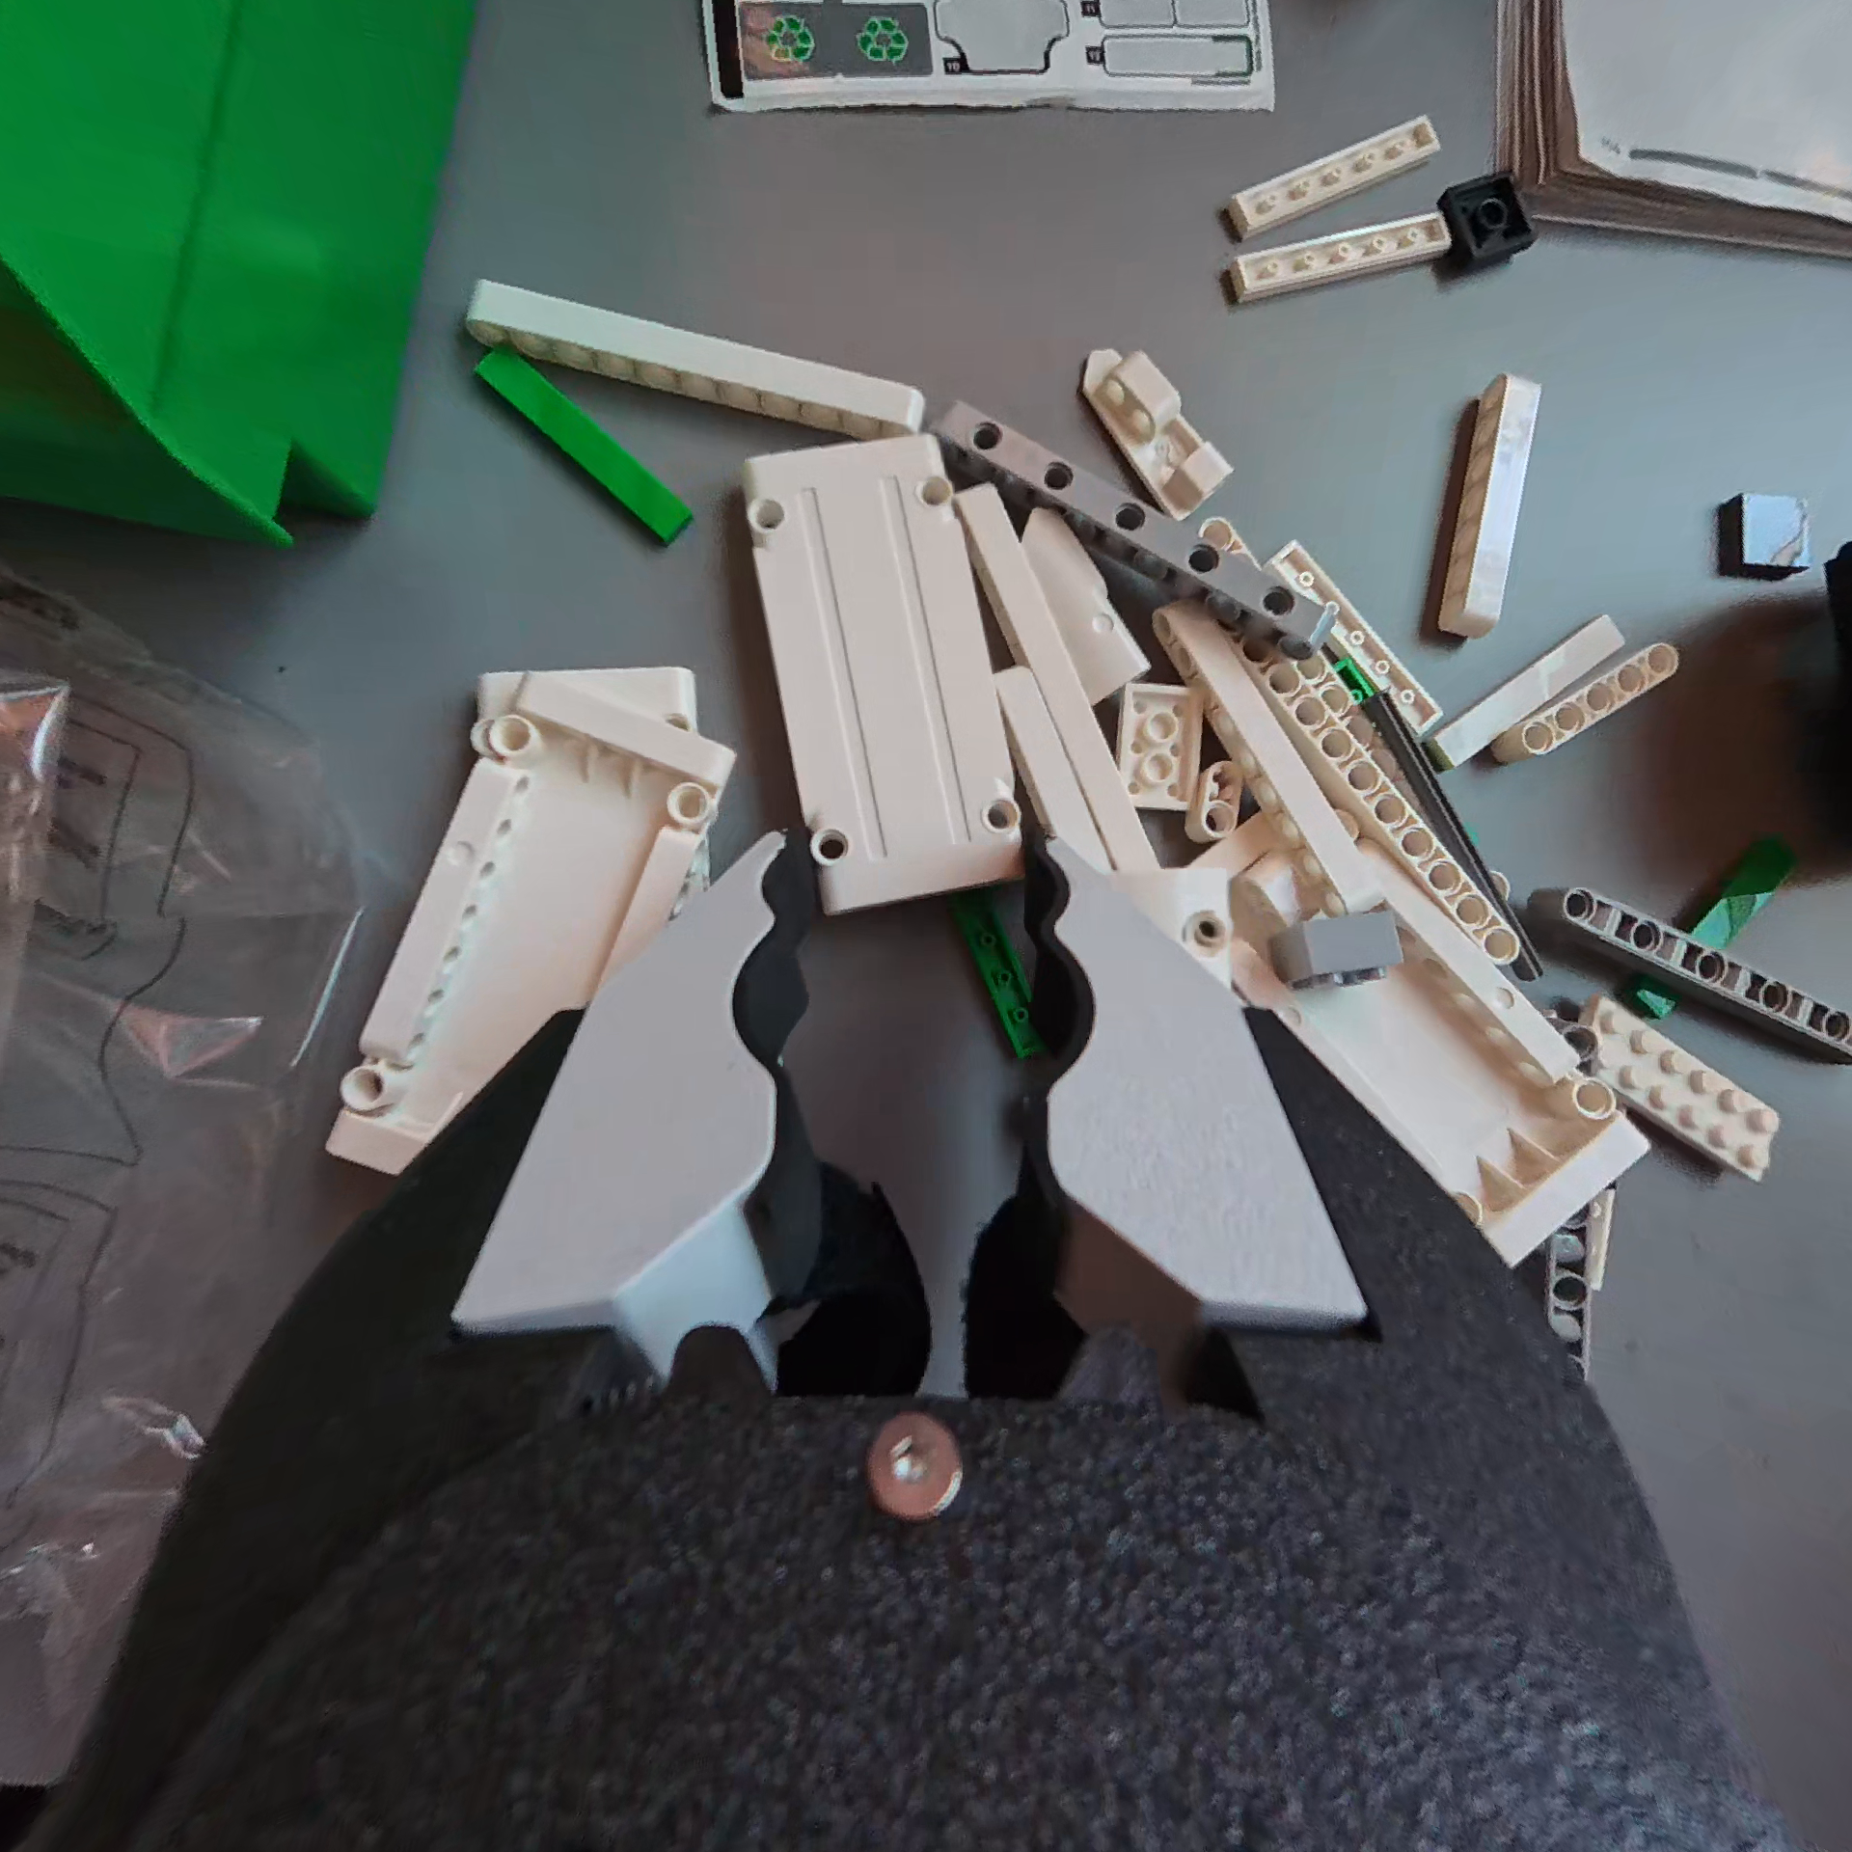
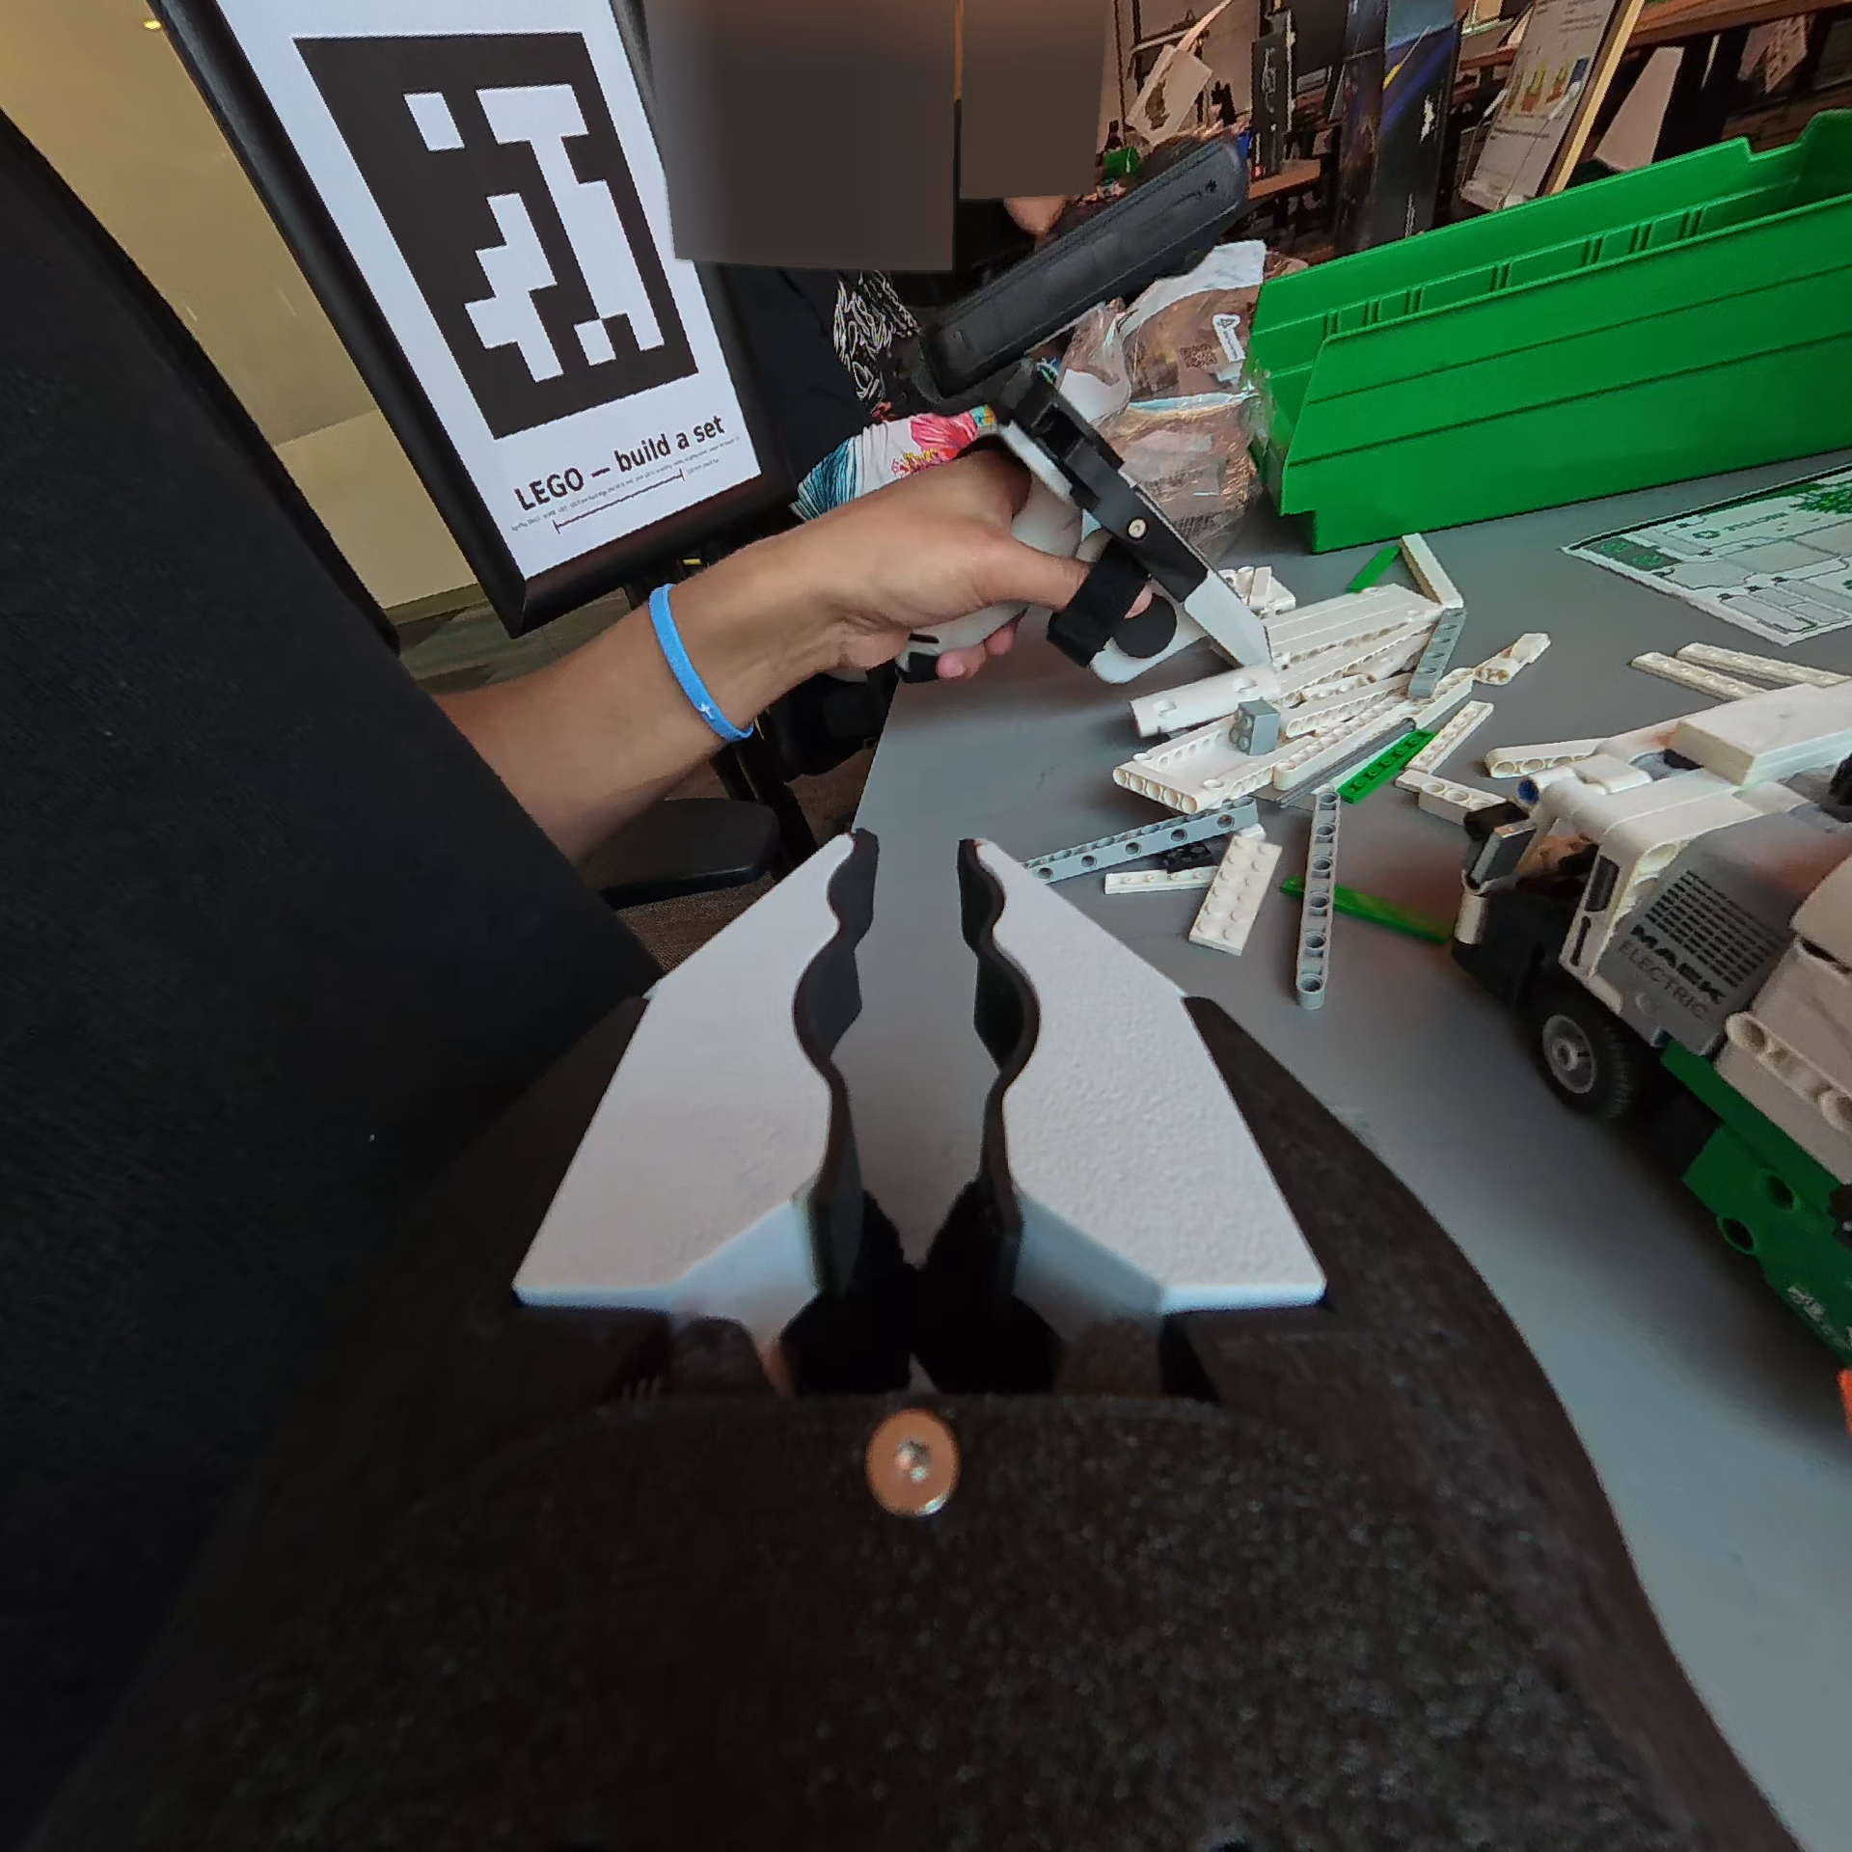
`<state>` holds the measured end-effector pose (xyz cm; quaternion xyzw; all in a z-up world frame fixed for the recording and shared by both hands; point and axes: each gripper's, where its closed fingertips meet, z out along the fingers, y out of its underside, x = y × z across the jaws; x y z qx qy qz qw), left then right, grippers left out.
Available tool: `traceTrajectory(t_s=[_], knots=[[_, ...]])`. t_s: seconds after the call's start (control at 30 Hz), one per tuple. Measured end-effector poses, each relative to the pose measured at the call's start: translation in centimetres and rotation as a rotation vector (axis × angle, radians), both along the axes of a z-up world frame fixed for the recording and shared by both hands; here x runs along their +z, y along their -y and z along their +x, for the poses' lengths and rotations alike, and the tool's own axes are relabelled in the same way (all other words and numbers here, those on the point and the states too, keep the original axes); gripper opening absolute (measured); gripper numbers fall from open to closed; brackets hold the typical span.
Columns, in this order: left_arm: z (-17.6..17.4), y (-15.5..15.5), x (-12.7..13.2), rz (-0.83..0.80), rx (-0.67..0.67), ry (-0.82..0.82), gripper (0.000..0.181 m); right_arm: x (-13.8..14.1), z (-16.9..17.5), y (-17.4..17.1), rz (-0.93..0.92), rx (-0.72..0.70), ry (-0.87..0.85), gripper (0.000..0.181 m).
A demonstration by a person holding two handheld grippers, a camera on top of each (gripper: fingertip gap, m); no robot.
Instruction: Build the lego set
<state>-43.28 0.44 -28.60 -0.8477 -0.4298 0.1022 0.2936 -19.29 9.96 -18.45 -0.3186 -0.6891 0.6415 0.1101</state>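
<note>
Worktop (image 2: 1453, 1253) carries, at its far edge, a green bin (image 2: 1563, 331), toward the near right edge the part-built truck (image 2: 1694, 962), and mid-surface a loose pile of white pieces (image 1: 1152, 722). Left gripper (image 1: 917, 867) hovers with jaws parted wide and empty, tips straddling the near end of a ribbed white panel (image 1: 882, 661), while the right gripper (image 2: 914, 852) idles narrowly parted and empty off the near-left corner. Closing here could, I judge, catch the small green plate (image 1: 992, 967) beneath the panel, or skid the smooth panel into the heap.
</note>
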Motion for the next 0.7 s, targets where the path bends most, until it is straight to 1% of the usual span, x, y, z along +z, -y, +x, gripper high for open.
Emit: traceTrajectory(t_s=[0.03, 0.2, 0.33, 0.4, 0.43, 0.5, 0.53, 0.63, 0.7], knots=[[0.1, 0.0, 0.0, -0.007, -0.006, 0.002, 0.04, 0.0, 0.0, 0.0, 0.001, 0.001, 0.001, 0.016], [-0.1, 0.6, 1.2, -0.043, -0.027, -0.052, 0.04, -0.1, 0.0, -0.1, 0.002, -0.001, 0.005, 0.016], [0.0, 1.7, 3.8, -0.07, -0.075, -0.147, 0.04, -0.2, 0.0, 0.0, 0.003, -0.001, 0.006, 0.016], [-0.3, 3.6, 5.2, -0.109, -0.058, -0.186, 0.039, -0.3, -0.1, 0.0, 0.007, 0.0, 0.011, 0.016], [-0.5, 4.4, 6.0, -0.104, -0.055, -0.215, 0.0, -0.3, -0.1, 0.0, 0.009, 0.0, 0.013, 0.016], [-0.9, 5.4, 7.8, -0.037, -0.042, -0.274, 0.0, -0.4, -0.1, 0.0, 0.011, -0.001, 0.014, 0.016], [-0.7, 5.6, 8.0, -0.016, -0.062, -0.268, 0.0, -0.4, -0.1, 0.0, 0.013, -0.002, 0.014, 0.016], [-1.0, 6.8, 8.0, 0.016, -0.049, -0.282, 0.002, -0.6, -0.2, 0.0, 0.016, -0.004, 0.019, 0.016], [-0.4, 6.7, 7.6, 0.063, -0.069, -0.26, 0.008, -0.7, -0.3, 0.0, 0.019, -0.007, 0.021, 0.016]])
